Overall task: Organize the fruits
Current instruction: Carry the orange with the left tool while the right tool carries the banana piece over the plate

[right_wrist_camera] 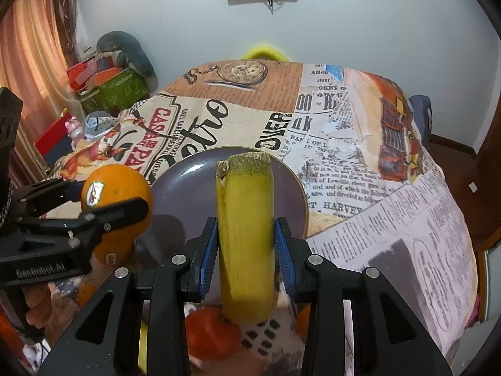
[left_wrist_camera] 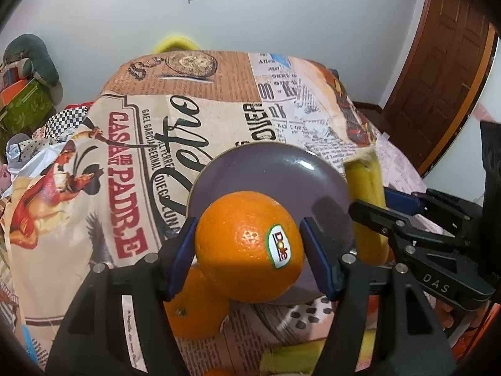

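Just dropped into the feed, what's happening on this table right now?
Fruit is being sorted with both hands busy. The left hand-held gripper is closed on an orange with a Dole sticker, held above the near edge of the purple plate. The right hand-held gripper is clamped on a banana, pointing out over the same plate. The plate itself looks bare, so neither fruit is set down yet. More oranges lie on the printed tablecloth nearer the camera.
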Tool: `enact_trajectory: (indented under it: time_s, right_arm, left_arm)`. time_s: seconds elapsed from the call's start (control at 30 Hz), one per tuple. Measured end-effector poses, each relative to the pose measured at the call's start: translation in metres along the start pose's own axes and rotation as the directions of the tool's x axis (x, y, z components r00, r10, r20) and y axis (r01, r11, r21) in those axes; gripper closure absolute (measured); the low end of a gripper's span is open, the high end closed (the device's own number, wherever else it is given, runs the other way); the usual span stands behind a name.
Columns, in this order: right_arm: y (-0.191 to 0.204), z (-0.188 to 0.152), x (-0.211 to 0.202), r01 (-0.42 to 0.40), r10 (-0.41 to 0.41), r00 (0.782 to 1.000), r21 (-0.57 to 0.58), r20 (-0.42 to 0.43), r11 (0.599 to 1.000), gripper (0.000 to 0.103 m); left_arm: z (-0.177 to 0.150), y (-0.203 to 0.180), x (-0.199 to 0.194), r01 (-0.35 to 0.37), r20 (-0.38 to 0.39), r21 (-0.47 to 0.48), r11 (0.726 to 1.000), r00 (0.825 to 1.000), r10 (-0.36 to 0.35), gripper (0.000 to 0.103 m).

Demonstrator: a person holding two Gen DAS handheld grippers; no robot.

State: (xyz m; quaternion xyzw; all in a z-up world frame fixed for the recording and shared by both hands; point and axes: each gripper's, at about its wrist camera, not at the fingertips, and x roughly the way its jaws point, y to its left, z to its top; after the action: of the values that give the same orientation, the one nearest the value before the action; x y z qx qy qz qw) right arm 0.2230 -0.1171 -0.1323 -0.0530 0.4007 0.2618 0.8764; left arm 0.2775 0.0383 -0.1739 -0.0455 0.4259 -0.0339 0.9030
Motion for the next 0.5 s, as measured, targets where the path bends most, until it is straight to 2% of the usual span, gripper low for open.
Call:
enact_trajectory:
  time_s: [0.5]
  right_arm:
    - [-0.011,0.016,0.046,-0.019,0.020,0.998,0.018,-0.065,1.000,0.070]
  left_arm:
    - [0.012,0.009,0.054,-0.007,-0.122,-0.030,1.000,0.993,0.004,0.038]
